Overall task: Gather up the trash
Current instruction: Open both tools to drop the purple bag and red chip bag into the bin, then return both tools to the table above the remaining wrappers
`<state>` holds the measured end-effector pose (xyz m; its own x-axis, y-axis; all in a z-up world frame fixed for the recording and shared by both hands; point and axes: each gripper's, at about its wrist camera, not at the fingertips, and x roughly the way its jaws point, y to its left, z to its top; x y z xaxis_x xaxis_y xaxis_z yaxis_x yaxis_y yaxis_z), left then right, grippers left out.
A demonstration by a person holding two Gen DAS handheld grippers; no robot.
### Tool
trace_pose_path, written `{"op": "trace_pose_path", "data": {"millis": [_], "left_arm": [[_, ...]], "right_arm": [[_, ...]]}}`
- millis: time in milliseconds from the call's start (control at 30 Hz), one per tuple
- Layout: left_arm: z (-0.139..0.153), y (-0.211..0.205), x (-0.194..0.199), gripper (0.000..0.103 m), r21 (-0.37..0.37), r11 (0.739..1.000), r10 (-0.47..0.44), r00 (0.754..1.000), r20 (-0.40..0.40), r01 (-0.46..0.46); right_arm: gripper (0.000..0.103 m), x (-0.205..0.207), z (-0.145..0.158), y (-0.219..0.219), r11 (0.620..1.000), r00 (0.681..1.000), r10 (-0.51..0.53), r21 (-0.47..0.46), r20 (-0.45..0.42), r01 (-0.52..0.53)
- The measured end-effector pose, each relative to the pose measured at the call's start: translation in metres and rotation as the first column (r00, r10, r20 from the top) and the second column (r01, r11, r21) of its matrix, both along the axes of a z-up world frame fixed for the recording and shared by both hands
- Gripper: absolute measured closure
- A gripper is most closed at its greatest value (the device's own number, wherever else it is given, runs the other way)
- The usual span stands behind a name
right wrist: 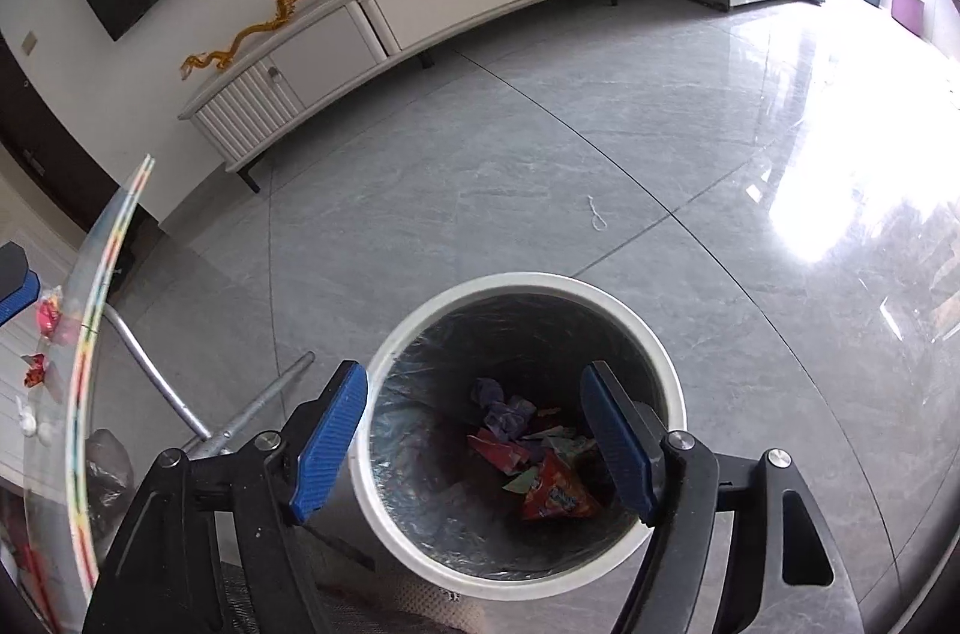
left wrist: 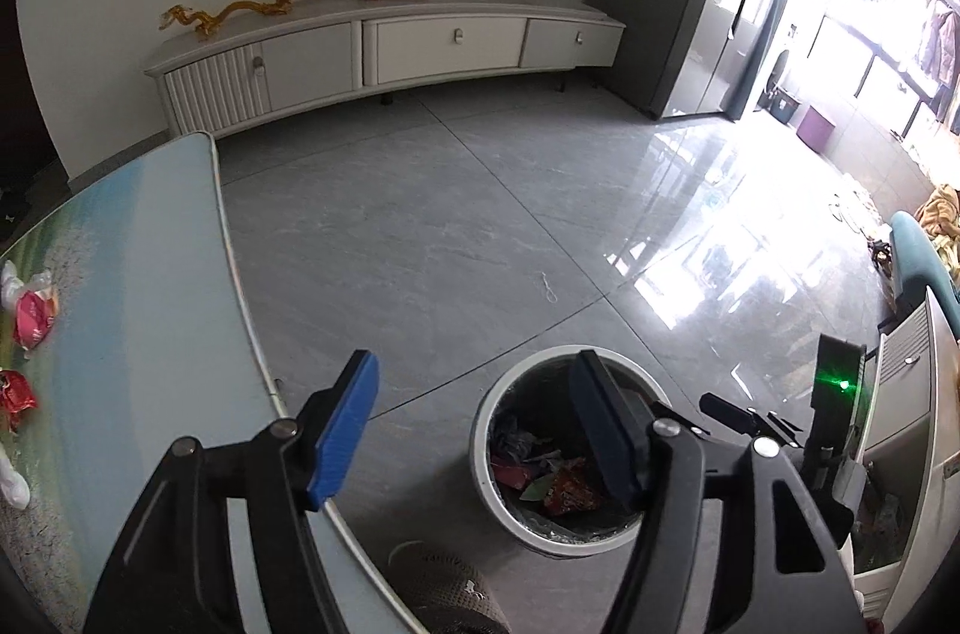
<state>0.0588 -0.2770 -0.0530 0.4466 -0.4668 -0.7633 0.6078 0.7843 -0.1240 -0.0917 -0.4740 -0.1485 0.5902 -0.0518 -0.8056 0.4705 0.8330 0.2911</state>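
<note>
1. Right gripper (right wrist: 474, 436): blue-padded jaws spread wide, nothing between them. It hangs directly above the round white trash bin with a clear plastic liner (right wrist: 660, 364).
2. Left gripper (left wrist: 474, 430): jaws likewise released and empty, poised over the bin's (left wrist: 480, 430) table-side rim.
3. Bin contents: an orange-red snack bag (right wrist: 555, 493), a crumpled purple wrapper (right wrist: 504, 409) and assorted coloured scraps lie on the bottom.
4. Glass-topped table with a printed landscape surface (left wrist: 150, 274) stands just beside the bin.
5. On the table, well away from the bin: a pink-red crumpled wrapper (left wrist: 33, 319), a red wrapper (left wrist: 15, 397), and a white scrap (left wrist: 12, 481) at the edge of view.
</note>
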Motion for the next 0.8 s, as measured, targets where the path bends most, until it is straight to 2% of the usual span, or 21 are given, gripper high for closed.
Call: {"op": "trace_pose_path", "data": {"millis": [133,300,567,700,800], "left_arm": [[0.015,0.030,-0.003,0.038,0.009,0.998,0.066,0.996,0.065,-0.067],[0.026,0.070,-0.015,0.038,0.031,0.986,0.156,0.978,0.138,-0.162],[0.040,0.138,-0.035,0.038,0.061,0.939,0.312,0.913,0.263,-0.338],[0.048,0.163,-0.043,0.037,0.056,0.910,0.376,0.873,0.310,-0.412],[0.053,0.177,-0.047,0.037,0.048,0.896,0.404,0.854,0.328,-0.442]], "right_arm": [[0.031,0.002,0.023,0.017,0.999,0.998,0.046,-0.022,0.045,-0.045],[0.031,0.011,0.056,0.058,0.991,0.987,0.129,-0.051,0.100,-0.124],[0.031,0.022,0.098,0.135,0.960,0.947,0.272,-0.110,0.174,-0.256],[0.031,0.023,0.115,0.159,0.950,0.933,0.299,-0.155,0.199,-0.271],[0.029,0.022,0.124,0.173,0.945,0.927,0.307,-0.180,0.215,-0.272]]}}
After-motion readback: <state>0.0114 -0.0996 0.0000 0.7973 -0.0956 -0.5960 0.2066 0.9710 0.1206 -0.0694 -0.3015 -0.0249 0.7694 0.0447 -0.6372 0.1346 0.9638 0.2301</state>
